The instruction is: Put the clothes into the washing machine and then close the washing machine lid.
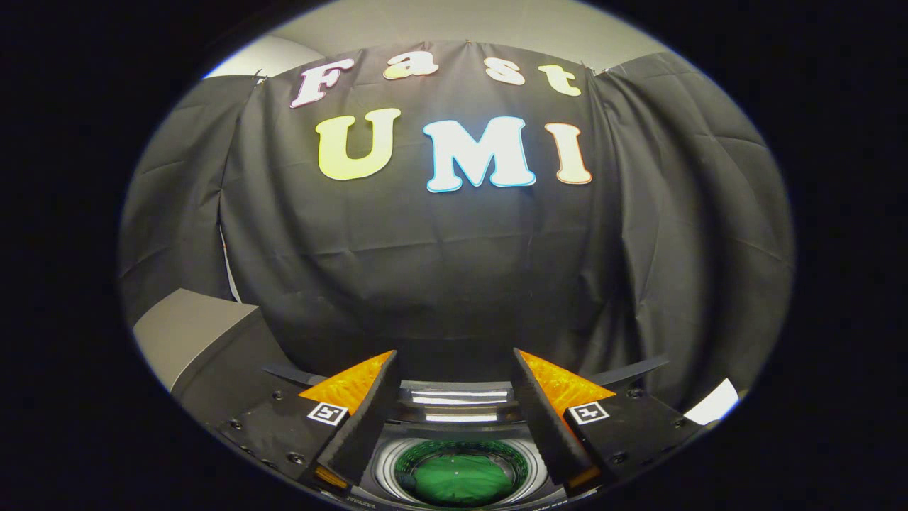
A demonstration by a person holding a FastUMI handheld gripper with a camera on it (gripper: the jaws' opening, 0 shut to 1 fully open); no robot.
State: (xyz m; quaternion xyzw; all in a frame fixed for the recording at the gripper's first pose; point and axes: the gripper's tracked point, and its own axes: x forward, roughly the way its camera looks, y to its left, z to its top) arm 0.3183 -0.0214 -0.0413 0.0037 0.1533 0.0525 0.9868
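At far left we see a grey box (195, 330) against the booth's black wall. Our gripper (454, 369) hangs above the washer (461, 465), its fingers (365, 419) spread apart and grasping nothing. Between and below them lies the open drum (386, 468), with green clothes (461, 479) already bundled inside. The raised lid (457, 397) stands just beyond the drum, straight ahead between the fingers, so we judge closing it comes next.

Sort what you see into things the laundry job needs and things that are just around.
Job:
- washing machine, lid raised
- green clothes lying in its drum
- gripper, fingers open and holding nothing, above the drum

Just around:
- grey box beside the machine
- black cloth wall behind
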